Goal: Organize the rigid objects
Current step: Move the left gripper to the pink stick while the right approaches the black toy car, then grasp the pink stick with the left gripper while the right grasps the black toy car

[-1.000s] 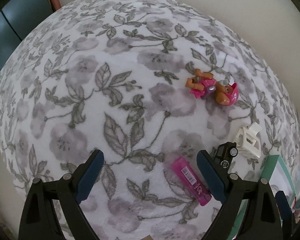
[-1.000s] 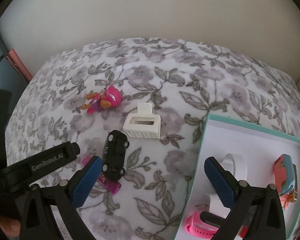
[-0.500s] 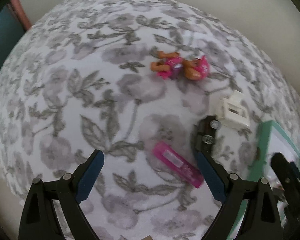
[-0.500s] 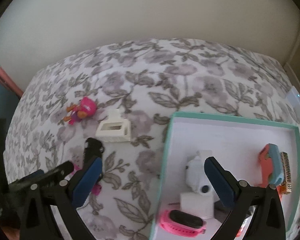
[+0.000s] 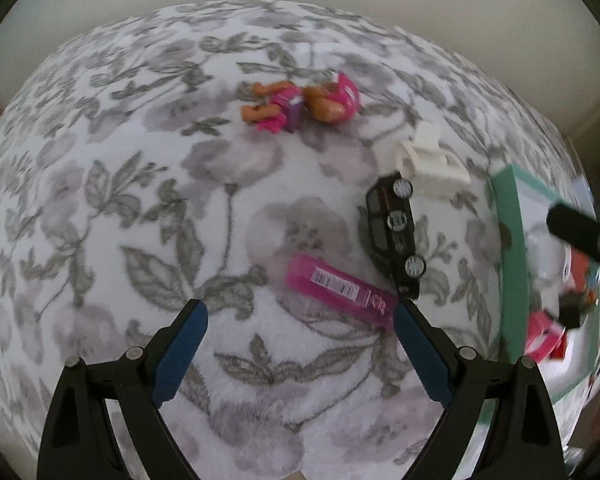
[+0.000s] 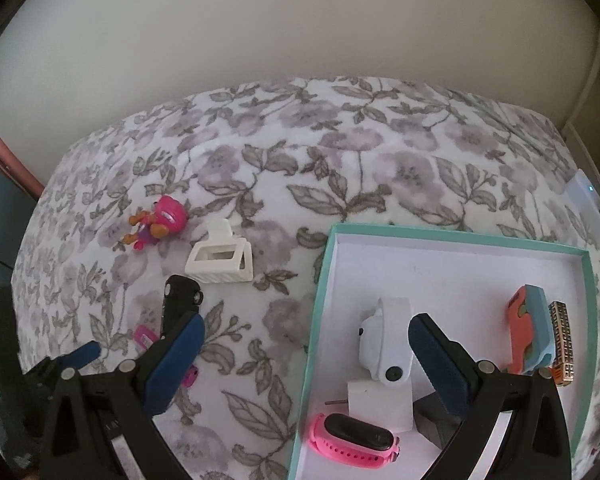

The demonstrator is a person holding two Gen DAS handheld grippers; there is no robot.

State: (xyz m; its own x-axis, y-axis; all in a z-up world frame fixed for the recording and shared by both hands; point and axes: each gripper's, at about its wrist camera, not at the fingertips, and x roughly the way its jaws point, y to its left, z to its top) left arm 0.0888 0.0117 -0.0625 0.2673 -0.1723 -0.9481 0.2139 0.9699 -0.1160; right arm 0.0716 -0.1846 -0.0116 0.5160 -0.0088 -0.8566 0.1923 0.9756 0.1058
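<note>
Hovering with jaws spread and empty, the left gripper (image 5: 296,316) faces the pink case (image 5: 342,290) at one o'clock; the black toy car (image 5: 394,232) touching its far end risks being nudged. Only the right wrist view shows the released right gripper (image 6: 306,330) above the tray (image 6: 460,236).

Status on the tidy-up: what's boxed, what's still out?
Done: the teal box already holds a pink watch, a white toy, a white block and an orange-blue piece.
In hand: nothing; left tongs and right tongs are both open.
Left on the blanket: pink tube, black car, white clip, pink figure.
</note>
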